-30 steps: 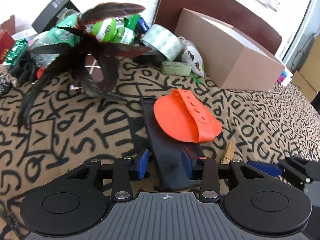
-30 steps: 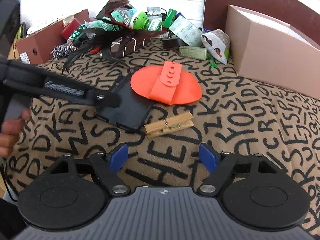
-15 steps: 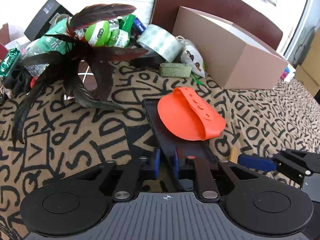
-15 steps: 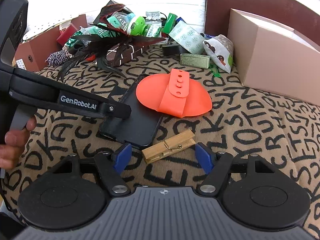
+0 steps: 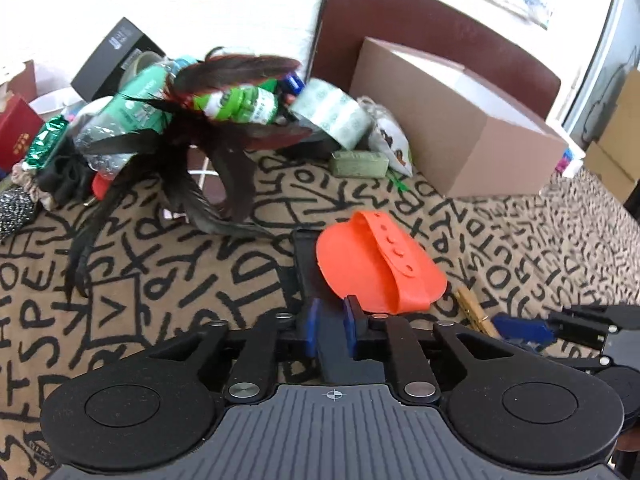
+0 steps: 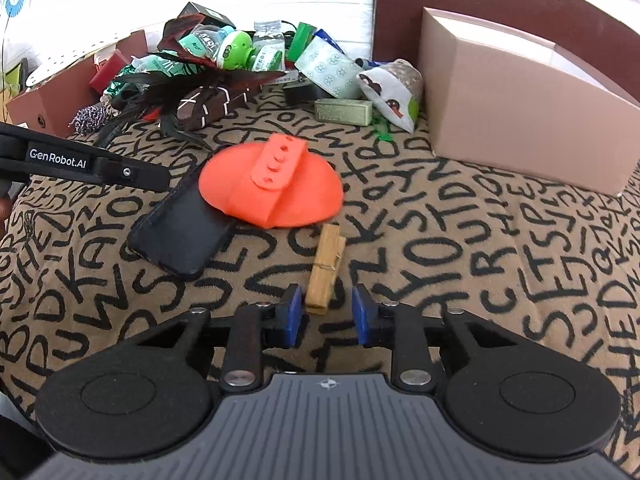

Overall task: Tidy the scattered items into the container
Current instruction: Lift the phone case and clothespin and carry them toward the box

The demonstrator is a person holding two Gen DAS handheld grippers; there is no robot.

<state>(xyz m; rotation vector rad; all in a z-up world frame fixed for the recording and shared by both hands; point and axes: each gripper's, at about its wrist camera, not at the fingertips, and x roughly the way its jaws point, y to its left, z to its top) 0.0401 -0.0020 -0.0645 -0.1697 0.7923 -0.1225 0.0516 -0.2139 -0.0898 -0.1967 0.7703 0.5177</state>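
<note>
Both grippers point forward and steeply down at the letter-printed cloth (image 6: 480, 240) covering the bench.

The left gripper (image 5: 330, 326) sits over the near end of the black phone case (image 5: 340, 344), whose dark body runs between its blue pads (image 5: 312, 326). The jaws shut almost fully half a second ago and have just been opening again; they now stand narrowly apart astride the case, and whether the pads press on it cannot be told.

The right gripper (image 6: 327, 314) is open, with the near end of the wooden clothespin (image 6: 326, 270) lying between its pads, closer to the left one and touching neither. Its jaws have just been closing, from wide a second ago to a narrow gap now. The clothespin, which lay crosswise earlier, now points away from the gripper.

The orange mitt (image 6: 272, 184) rests on the far end of the phone case. The cardboard box (image 6: 516, 108) stands at the far right, well apart from both grippers.
</note>
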